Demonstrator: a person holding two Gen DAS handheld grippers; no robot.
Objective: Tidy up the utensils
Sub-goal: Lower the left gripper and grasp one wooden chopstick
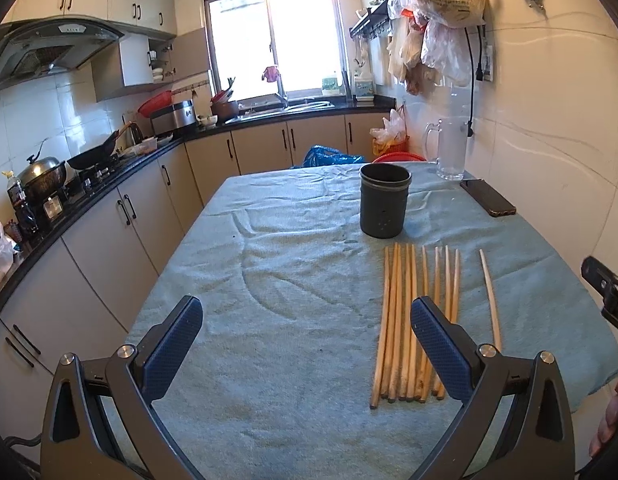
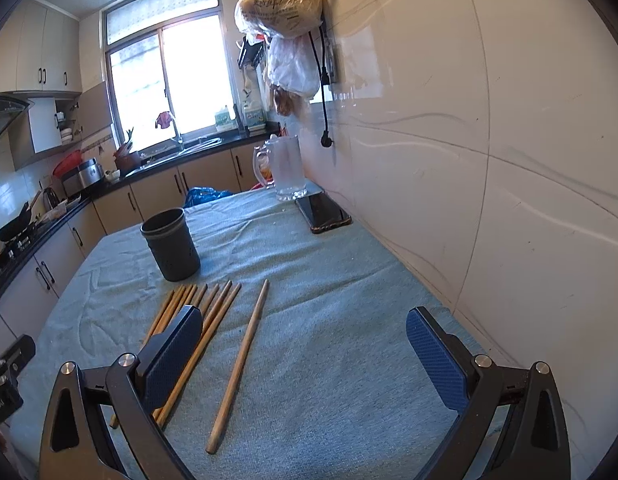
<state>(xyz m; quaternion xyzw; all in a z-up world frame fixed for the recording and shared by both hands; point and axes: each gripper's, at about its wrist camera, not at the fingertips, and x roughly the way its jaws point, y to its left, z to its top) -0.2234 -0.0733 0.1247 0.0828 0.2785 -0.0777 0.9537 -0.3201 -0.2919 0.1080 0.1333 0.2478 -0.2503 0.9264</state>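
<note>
Table w/ a blue-green cloth over it, set against a white tiled wall. On the cloth: a row of wooden chopsticks lying side by side, tips pointing toward a dark cylindrical holder that stands upright just beyond them. One single chopstick lies apart from the row, on its right.

Left gripper: jaws spread wide, nothing between them, hovering above the cloth. The row sits under and just inside its right finger, which covers part of the rightmost sticks; most of the gap btw the fingers shows bare cloth only. Can't tell if the finger touches the sticks.

Right gripper: also wide open, holding nothing. The single chopstick lies in the gap, nearer the left finger, slanting away toward the holder. The row passes under that left finger, mostly outside the gap.

Farther back by the wall: a clear glass mug and a dark phone flat on the cloth, near each other. Holder looks empty in both views, tho its inside is dark.
</note>
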